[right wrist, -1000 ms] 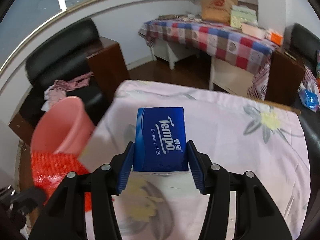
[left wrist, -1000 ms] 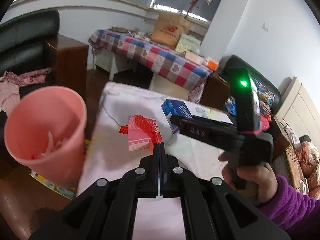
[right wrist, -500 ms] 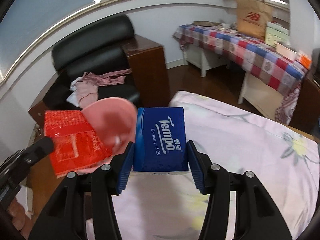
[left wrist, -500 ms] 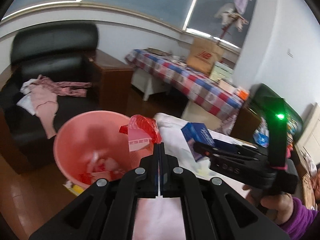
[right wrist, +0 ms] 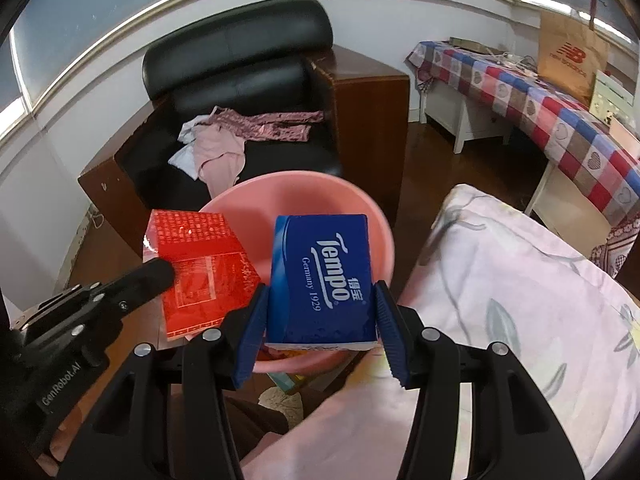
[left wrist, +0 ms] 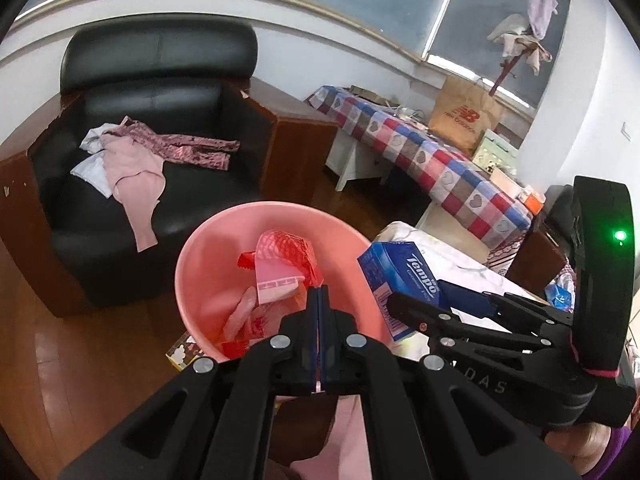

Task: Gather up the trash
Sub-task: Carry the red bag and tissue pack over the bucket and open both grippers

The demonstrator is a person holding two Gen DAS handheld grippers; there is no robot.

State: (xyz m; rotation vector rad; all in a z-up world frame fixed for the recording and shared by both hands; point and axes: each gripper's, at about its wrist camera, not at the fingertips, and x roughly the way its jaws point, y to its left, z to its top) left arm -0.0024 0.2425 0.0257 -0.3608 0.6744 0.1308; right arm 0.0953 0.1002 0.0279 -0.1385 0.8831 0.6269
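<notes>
1. My left gripper (left wrist: 319,300) has its fingers pinched together on a crinkled red-and-pink plastic wrapper (left wrist: 282,266), which hangs over the mouth of the round pink plastic bin (left wrist: 192,264).
2. My right gripper (right wrist: 322,320) is clamped on a blue Tempo tissue pack (right wrist: 322,276), above the bin's near rim.
3. To drop cleanly, I'd part each pair of fingers only once its item is fully inside the rim.
4. Beyond the bin sits a black leather armchair (left wrist: 160,92).
</notes>
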